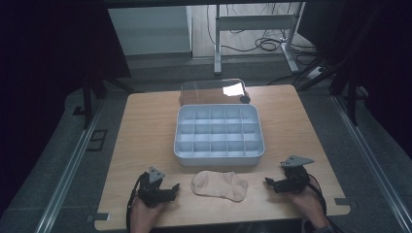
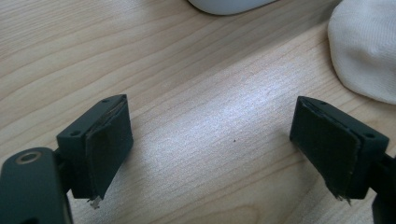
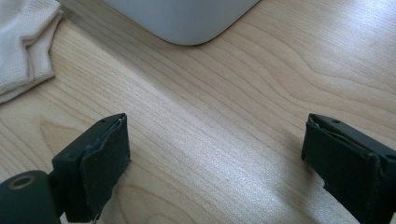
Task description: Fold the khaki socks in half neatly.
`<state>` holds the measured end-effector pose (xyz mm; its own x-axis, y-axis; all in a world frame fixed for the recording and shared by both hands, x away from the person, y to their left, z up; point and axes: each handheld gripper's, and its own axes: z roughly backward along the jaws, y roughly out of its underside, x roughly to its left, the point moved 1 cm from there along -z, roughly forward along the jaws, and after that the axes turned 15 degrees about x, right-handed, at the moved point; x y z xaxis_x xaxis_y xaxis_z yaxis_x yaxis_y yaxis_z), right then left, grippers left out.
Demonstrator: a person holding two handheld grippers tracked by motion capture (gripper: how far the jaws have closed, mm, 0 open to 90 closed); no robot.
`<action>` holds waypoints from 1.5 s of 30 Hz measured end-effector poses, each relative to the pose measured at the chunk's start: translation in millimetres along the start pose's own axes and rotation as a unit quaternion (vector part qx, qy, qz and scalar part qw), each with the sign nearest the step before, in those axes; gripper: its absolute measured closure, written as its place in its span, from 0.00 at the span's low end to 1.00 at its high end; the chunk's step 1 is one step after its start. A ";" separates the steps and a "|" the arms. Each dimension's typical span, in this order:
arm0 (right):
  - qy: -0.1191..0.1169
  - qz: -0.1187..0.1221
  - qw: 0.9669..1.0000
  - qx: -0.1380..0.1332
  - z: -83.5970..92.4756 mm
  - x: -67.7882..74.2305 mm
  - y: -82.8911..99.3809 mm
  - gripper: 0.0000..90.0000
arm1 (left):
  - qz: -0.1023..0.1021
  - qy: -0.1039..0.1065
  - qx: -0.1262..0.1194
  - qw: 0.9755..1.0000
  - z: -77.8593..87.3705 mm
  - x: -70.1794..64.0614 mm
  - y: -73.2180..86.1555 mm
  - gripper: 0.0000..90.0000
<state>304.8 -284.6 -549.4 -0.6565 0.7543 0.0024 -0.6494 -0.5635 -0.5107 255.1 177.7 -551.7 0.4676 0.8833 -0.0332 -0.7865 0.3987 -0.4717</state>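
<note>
High view is showing both grippers resting low on the table (image 1: 145,121), one at each end of a pale sock (image 1: 219,185) that is lying flat just in front of a grey tray (image 1: 218,154) of small compartments. The left gripper (image 1: 170,188) is sitting near the sock's left end, the right gripper (image 1: 270,182) near its right end, and neither is touching it yet. From the left gripper view, the jaws are standing wide apart over bare wood, with the sock (image 2: 364,51) off to the upper right. The right gripper view is telling the same story: jaws spread, nothing between them, the sock (image 3: 23,42) at upper left and the tray's corner (image 3: 187,23) ahead.

To my eye, the step is the first grab. I'd say each gripper needs turning inward so that its jaws are facing the sock's end, then sliding in low so one jaw is slipping under the fabric edge. Pinching only the top layer would likely let it sag or unfold. Keeping clear of the tray's front wall is worth minding, since the sock is lying close to it.
</note>
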 end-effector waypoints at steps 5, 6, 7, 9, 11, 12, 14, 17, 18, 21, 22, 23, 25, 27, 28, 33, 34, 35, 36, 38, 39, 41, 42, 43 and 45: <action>0.000 0.000 1.000 0.000 -0.1 0.0 -0.1 0.09 | 0.000 -0.002 -0.003 1.000 0.7 -0.3 0.5 0.18; 0.000 0.001 1.000 0.000 -0.1 -0.1 -0.1 0.09 | 0.000 -0.002 -0.002 1.000 1.3 -0.7 0.3 0.18; 0.000 0.001 1.000 0.000 -0.1 -0.1 -0.1 0.09 | 0.000 -0.002 -0.002 1.000 1.3 -0.7 0.3 0.21; 0.000 0.001 1.000 0.000 -0.1 -0.1 -0.2 0.09 | -0.003 -0.003 -0.001 1.000 3.0 -2.0 -0.5 0.24; 0.000 0.001 1.000 0.000 -0.1 -0.1 -0.3 0.09 | -0.006 0.001 -0.004 1.000 6.6 -4.9 -3.2 0.29; 0.000 0.001 1.000 0.000 -0.1 -0.1 -0.3 0.09 | -0.007 0.002 -0.008 1.000 8.3 -5.7 -4.3 0.32; 0.000 0.001 1.000 0.000 -0.2 0.0 -0.3 0.09 | -0.010 0.007 -0.015 1.000 12.1 -8.0 -6.4 0.37; 0.000 0.001 1.000 0.000 -0.2 0.0 -0.4 0.09 | -0.014 0.019 -0.023 0.999 15.8 -11.2 -9.4 0.44; 0.000 0.001 1.000 0.000 -0.2 0.0 -0.4 0.09 | -0.017 0.024 -0.027 0.999 17.3 -13.0 -11.3 0.50; 0.000 0.001 1.000 0.000 -0.3 0.1 -0.5 0.09 | -0.034 0.047 -0.036 0.998 18.9 -23.0 -21.0 0.57; 0.000 0.001 1.000 0.000 -0.3 0.1 -0.6 0.09 | -0.034 0.047 -0.036 0.998 18.9 -23.0 -21.0 0.59; 0.000 0.001 1.000 0.000 -0.3 0.1 -0.6 0.09 | -0.043 0.054 -0.034 0.997 16.0 -28.4 -27.1 0.60; 0.000 0.001 1.000 0.000 -0.3 0.1 -0.6 0.09 | -0.049 0.059 -0.031 0.997 13.9 -31.6 -30.8 0.61; 0.000 0.000 1.000 0.000 -0.3 0.2 -0.7 0.09 | -0.055 0.062 -0.030 0.996 11.3 -35.5 -35.3 0.65; 0.000 0.001 1.000 0.000 -0.3 0.1 -0.7 0.09 | -0.059 0.065 -0.030 0.996 9.4 -38.6 -39.0 0.66; 0.000 0.000 1.000 0.000 -0.4 0.2 -0.8 0.09 | -0.071 0.074 -0.036 0.994 0.8 -49.2 -50.2 0.67; 0.001 0.001 1.000 0.000 -0.4 0.1 -0.8 0.09 | -0.070 0.076 -0.033 0.994 -2.0 -50.0 -50.9 0.67; 0.001 0.001 1.000 0.000 -0.4 0.2 -0.8 0.09 | -0.070 0.076 -0.033 0.994 -2.0 -50.0 -50.9 0.66; 0.001 0.001 1.000 0.000 -0.4 0.2 -0.8 0.09 | -0.069 0.078 -0.032 0.994 -4.5 -50.4 -50.8 0.65; 0.000 0.000 1.000 0.000 -0.4 0.2 -0.8 0.09 | -0.068 0.077 -0.023 0.994 -11.3 -51.1 -50.1 0.61; 0.000 0.000 1.000 0.000 -0.4 0.2 -0.8 0.09 | -0.068 0.080 -0.019 0.994 -13.5 -51.5 -49.9 0.60; 0.001 0.001 1.000 0.000 -0.4 0.2 -0.8 0.09 | -0.069 0.081 -0.013 0.994 -15.6 -52.0 -49.8 0.57; 0.001 0.000 1.000 0.001 -0.4 0.2 -0.9 0.09 | -0.073 0.077 -0.005 0.994 -20.3 -55.0 -49.0 0.55; 0.001 0.000 1.000 0.001 -0.4 0.2 -0.9 0.09 | -0.073 0.077 -0.005 0.994 -20.3 -55.0 -49.0 0.55; 0.001 0.001 1.000 0.000 -0.4 0.2 -0.9 0.09 | -0.069 0.083 -0.006 0.994 -21.2 -56.2 -48.6 0.54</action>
<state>305.4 -283.8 -549.3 -0.6568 0.7541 0.0008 -0.6489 -0.5646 -0.5101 275.6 103.5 -545.6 0.6309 0.7678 -0.1113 -0.7060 0.5087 -0.4928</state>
